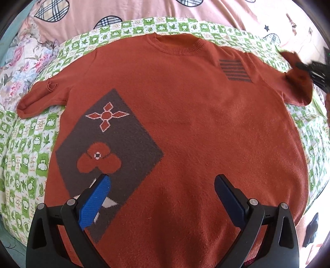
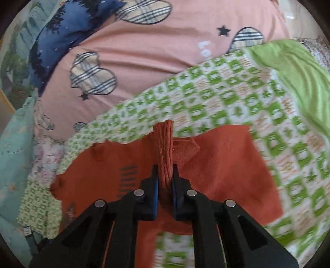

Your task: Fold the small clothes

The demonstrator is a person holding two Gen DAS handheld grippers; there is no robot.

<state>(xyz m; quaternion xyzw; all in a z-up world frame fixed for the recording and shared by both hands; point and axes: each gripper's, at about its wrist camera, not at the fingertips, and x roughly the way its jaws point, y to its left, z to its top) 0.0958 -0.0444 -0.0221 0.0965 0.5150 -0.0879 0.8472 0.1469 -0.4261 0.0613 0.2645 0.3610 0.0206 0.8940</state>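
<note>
A rust-orange knit sweater [image 1: 185,115] lies front up on a green-and-white checked blanket [image 1: 26,156], neck away from me. It has a brown diamond patch with flowers and a striped chest patch. My left gripper [image 1: 163,183] is open and empty, hovering over the sweater's lower middle. My right gripper [image 2: 165,171] is shut on the sweater's sleeve cuff [image 2: 165,148], which stands bunched between the pads and is lifted off the blanket. The right gripper also shows at the far right of the left wrist view [image 1: 313,70].
A pink quilt with plaid hearts [image 1: 144,10] lies beyond the blanket. A floral cloth [image 1: 20,61] is at the left. The sweater's other sleeve [image 1: 39,96] lies flat at the left. A green cloth edge [image 2: 299,68] is at the right.
</note>
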